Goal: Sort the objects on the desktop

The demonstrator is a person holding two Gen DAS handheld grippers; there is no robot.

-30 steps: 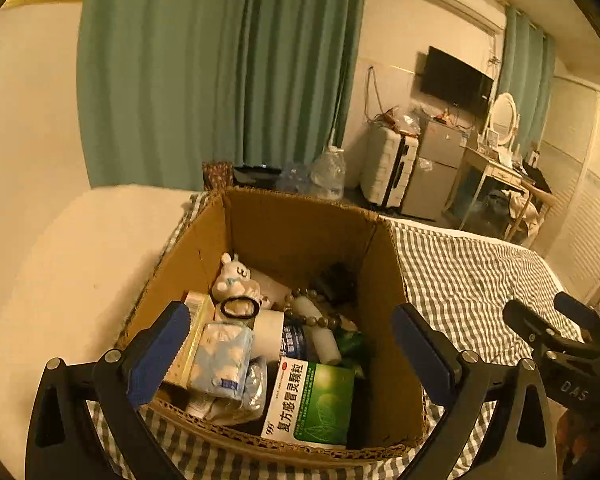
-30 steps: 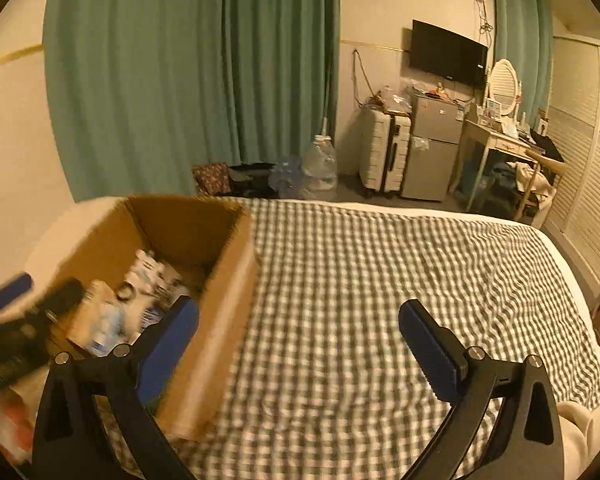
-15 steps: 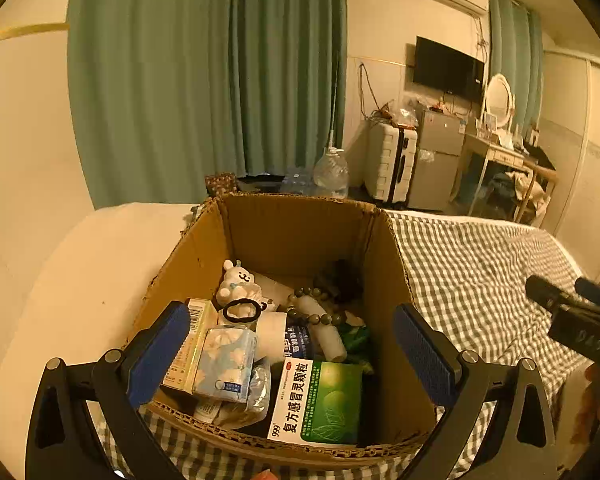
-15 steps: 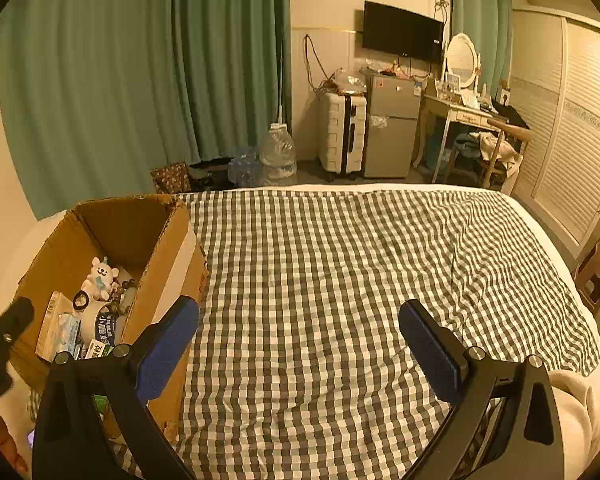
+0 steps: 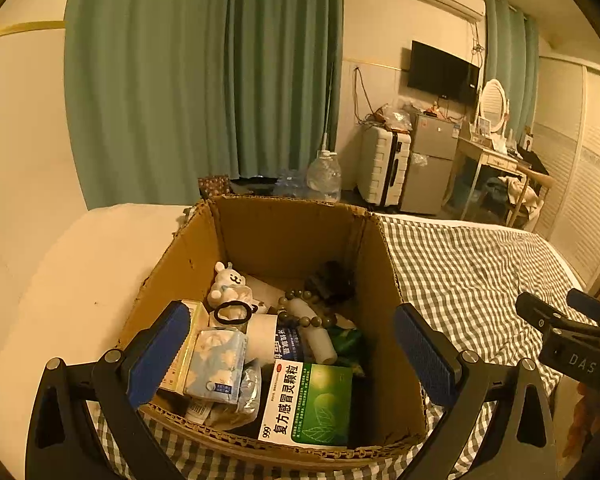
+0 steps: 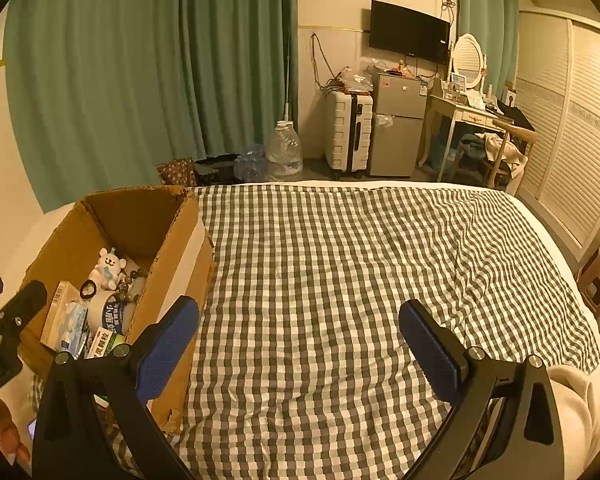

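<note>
A: Where could a gripper pass?
B: The checked bedspread [image 6: 340, 280] lies bare from 12 to 3 o'clock.
A: What blocks the way?
B: The cardboard box [image 6: 172, 264] at 9 o'clock, its walls upright, packed with a medicine box [image 5: 312, 404], tissue pack [image 5: 216, 364] and beads [image 5: 304, 316].

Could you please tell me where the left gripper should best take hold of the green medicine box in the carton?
Probably the green box by its long edges, from above: it lies nearly flat on top at the carton's near wall, its face unobstructed, and the left gripper is open above it.
</note>
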